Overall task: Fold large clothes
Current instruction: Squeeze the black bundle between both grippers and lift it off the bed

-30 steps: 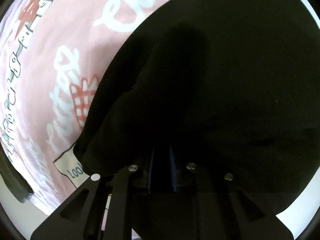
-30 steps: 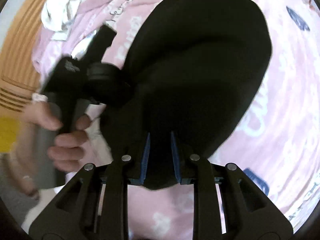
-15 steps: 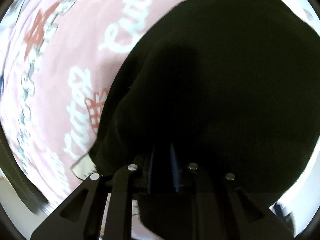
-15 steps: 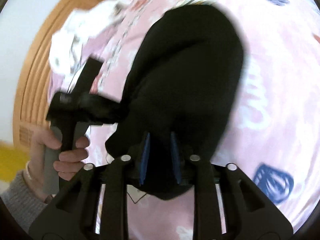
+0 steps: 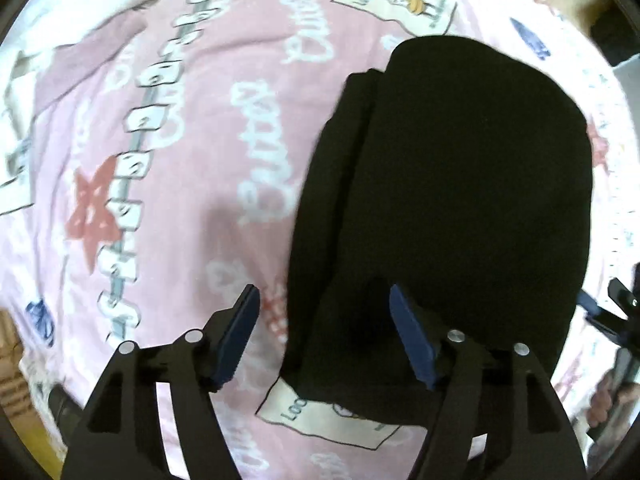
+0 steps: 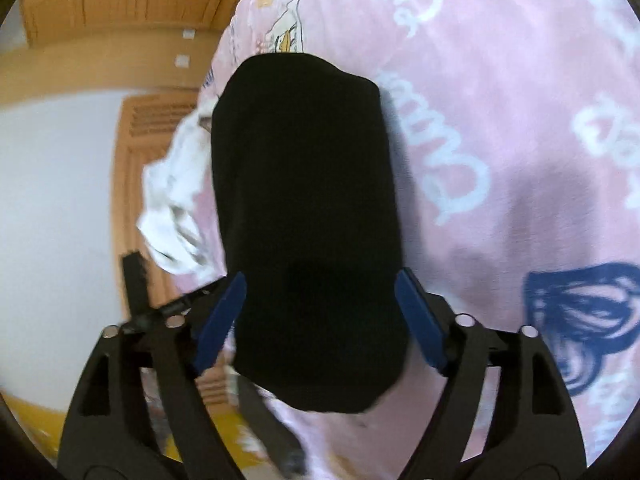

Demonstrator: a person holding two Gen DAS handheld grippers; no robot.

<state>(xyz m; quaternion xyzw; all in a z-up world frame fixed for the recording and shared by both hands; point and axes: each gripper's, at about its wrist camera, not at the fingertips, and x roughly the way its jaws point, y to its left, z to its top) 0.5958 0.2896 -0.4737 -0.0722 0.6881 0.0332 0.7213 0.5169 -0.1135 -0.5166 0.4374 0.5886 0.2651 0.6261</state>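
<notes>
Fingers of the left gripper [image 5: 325,334] are seen spread wide and opening further, blue pads [image 5: 412,340] clear of cloth on both sides; nothing is gripped, though the near edge of the black garment [image 5: 460,200] lies below and between them. Fingers of the right gripper [image 6: 320,320] are likewise wide apart and opening; the near end of the black garment [image 6: 308,220] sits in the gap, but no pad [image 6: 420,320] is seen pressing on it. From the left wrist view, the garment is found laid flat as a folded, roughly oblong bundle on the pink bedspread [image 5: 180,200], with layered fold edges visible along its left side. A cream printed label patch [image 5: 320,416] on the bedspread is partly covered by the garment's near corner. At the right edge of that view, part of the other gripper and some fingers of a hand [image 5: 612,396] are made out, blurred. Farther off in the right wrist view, crumpled white cloth [image 6: 176,200] is noted just left of the garment, and beyond it a wooden panel [image 6: 132,12] and pale wall.
</notes>
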